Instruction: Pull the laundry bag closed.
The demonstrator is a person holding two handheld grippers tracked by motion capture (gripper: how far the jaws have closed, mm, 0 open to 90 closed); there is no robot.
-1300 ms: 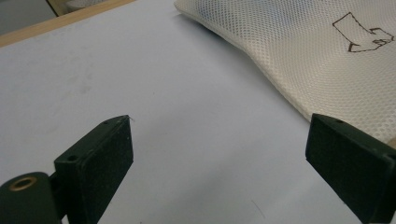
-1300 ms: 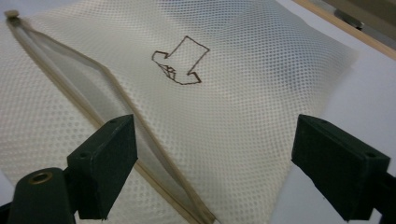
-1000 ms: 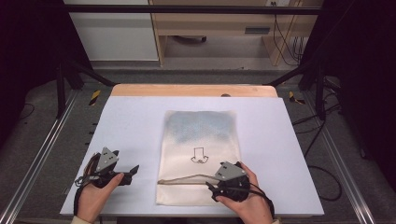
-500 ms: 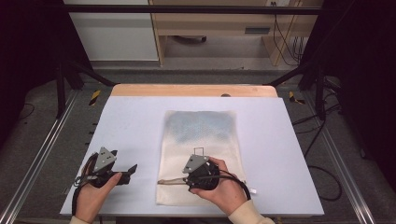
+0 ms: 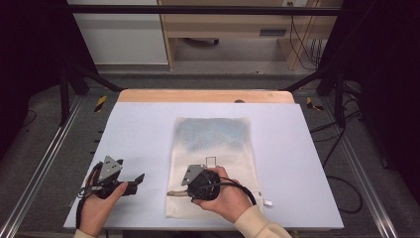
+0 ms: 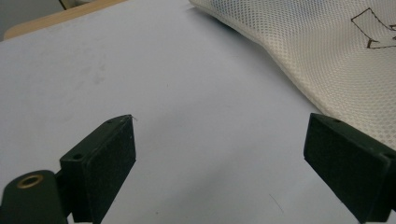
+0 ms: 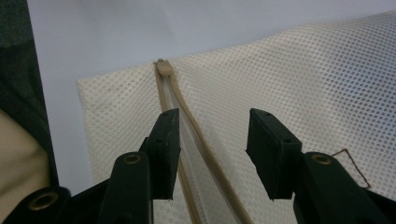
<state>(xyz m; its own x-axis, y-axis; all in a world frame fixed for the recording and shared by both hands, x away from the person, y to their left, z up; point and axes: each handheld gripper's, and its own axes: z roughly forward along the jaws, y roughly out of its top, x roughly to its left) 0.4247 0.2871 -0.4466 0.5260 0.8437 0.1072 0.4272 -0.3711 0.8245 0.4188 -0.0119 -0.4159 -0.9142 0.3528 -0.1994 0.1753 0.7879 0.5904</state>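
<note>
- The worktop [image 5: 148, 129] is taking up the middle of the high view, pale and smooth, so thin cloth will probably be sliding on it when tugged.
- The mesh bag [image 5: 213, 144] is lying flat just right of centre in that view, its near end at the lower middle of the frame. It is looking light, soft and floppy; a pinch of bare netting would only be bunching it up.
- The left hand-held gripper [image 5: 134, 179] is resting at the lower left of the high view, jaws standing wide with nothing between them, the bag's edge just beside it in the upper right of its own view.
- The right hand-held gripper [image 7: 212, 154] is sitting over the bag's near end, its jaws having just been closing, straddling the zipper [image 7: 187, 121] without yet pressing on it.
- The zipper is running across the near end and is the stiffest line to hold.
- The zipper slider [image 7: 163, 66], at upper centre of the right gripper view, seems the best grip point, though it is small and slightly blurred.
</note>
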